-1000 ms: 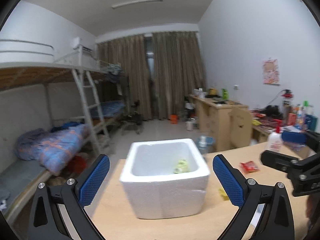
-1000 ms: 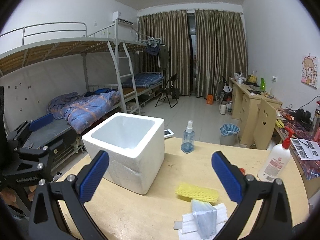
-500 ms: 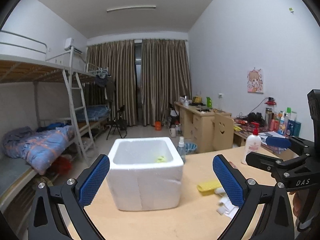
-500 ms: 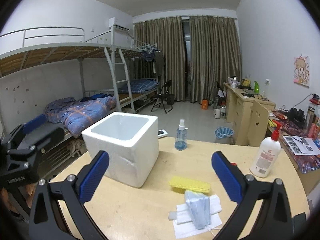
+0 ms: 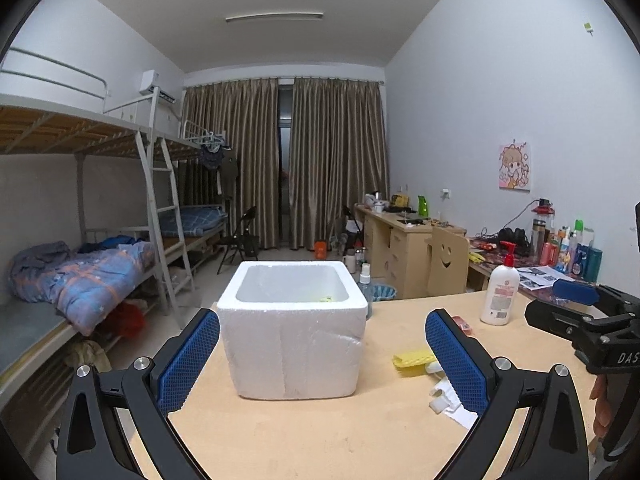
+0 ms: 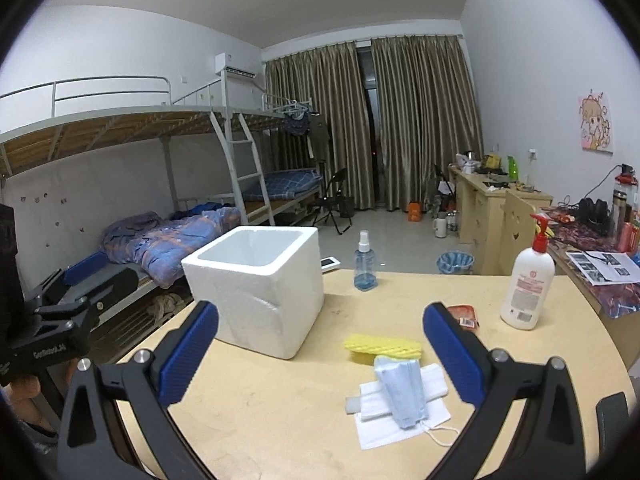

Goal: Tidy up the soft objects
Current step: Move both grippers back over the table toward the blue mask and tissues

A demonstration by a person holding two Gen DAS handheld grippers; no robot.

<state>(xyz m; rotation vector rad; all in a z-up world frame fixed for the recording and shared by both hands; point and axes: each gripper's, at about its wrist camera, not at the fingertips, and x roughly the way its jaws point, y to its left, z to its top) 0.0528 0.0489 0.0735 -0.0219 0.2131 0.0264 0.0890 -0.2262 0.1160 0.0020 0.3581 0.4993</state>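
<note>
Both grippers released, empty: left gripper (image 5: 322, 354) faces the foam box (image 6: 256, 294); right gripper (image 6: 320, 346) above the yellow sponge (image 6: 382, 346) and face mask (image 6: 402, 394). Risk — mask's loose ear loop snags, dragging the tissue beneath.

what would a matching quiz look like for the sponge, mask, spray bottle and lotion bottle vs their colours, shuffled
Things:
1. sponge
2. mask
3. spray bottle
4. lotion bottle

Colours:
a. white with a red pump
b. yellow
c. clear with blue liquid
d. light blue

Pairs: 1-b, 2-d, 3-c, 4-a
</note>
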